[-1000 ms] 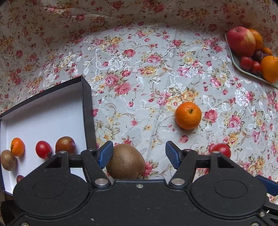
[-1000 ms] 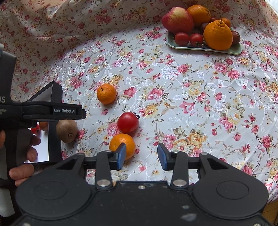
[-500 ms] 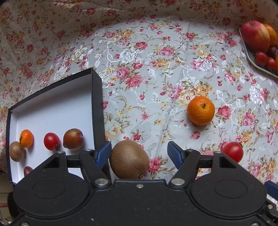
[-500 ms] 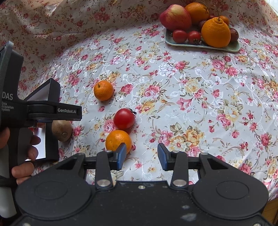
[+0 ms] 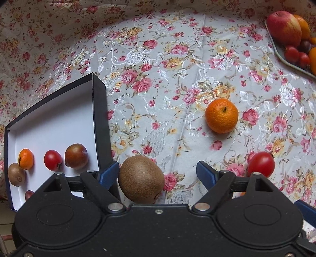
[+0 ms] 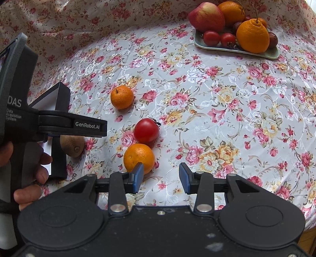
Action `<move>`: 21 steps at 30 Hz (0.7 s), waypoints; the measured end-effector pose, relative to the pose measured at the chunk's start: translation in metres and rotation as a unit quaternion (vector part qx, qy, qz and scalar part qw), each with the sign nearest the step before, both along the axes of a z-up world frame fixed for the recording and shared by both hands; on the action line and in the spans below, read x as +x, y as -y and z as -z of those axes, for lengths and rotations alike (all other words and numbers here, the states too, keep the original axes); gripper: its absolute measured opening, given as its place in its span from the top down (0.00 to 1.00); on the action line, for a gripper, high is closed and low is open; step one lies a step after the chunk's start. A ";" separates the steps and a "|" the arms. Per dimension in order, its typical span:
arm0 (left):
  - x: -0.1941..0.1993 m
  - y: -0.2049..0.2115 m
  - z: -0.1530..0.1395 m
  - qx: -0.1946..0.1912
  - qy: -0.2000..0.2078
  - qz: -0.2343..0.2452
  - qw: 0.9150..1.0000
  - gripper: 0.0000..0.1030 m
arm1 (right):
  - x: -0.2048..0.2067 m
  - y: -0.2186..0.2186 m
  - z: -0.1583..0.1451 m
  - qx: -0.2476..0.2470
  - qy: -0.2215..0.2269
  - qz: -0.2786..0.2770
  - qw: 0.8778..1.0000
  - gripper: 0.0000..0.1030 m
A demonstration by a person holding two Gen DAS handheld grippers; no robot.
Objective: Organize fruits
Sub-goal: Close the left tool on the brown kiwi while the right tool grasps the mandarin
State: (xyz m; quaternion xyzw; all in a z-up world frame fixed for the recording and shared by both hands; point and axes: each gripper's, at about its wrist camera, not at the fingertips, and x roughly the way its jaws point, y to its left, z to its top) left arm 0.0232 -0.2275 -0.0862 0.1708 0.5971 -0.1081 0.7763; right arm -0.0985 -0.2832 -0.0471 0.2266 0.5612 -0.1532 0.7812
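A brown kiwi [image 5: 141,179] lies on the floral cloth between the fingers of my left gripper [image 5: 158,172], which is open. The kiwi sits close to the left finger, with a wide gap to the right one. In the right wrist view, that kiwi [image 6: 72,145] lies beside the box under the left gripper [image 6: 55,126]. My right gripper [image 6: 161,176] is open, and an orange [image 6: 139,158] rests just ahead of its left fingertip. A tomato [image 6: 146,131] touches the orange behind it. A mandarin [image 6: 122,96] lies farther back.
A black box [image 5: 98,118] with a white floor holds a kiwi [image 5: 16,174], a mandarin [image 5: 25,159], a tomato [image 5: 53,160] and a dark plum [image 5: 76,156]. A green tray [image 6: 237,49] at the back right carries an apple [image 6: 206,16] and other fruit. A hand [image 6: 29,168] holds the left gripper.
My left gripper has shifted a little around the kiwi, which stays on the cloth between its open fingers. The right gripper has edged slightly closer to the orange.
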 end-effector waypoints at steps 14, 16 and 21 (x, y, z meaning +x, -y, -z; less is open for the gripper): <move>0.013 -0.024 -0.009 -0.079 -0.023 -0.027 0.996 0.27 | 0.007 -0.004 0.003 0.004 -0.001 -0.005 1.000 0.59; 0.013 -0.028 -0.005 -0.073 -0.028 -0.029 0.997 0.27 | 0.010 -0.007 0.003 0.005 0.002 -0.009 1.000 0.59; 0.015 -0.032 0.000 -0.065 -0.039 -0.028 0.997 0.27 | 0.022 -0.017 0.008 -0.001 0.008 -0.022 1.000 0.59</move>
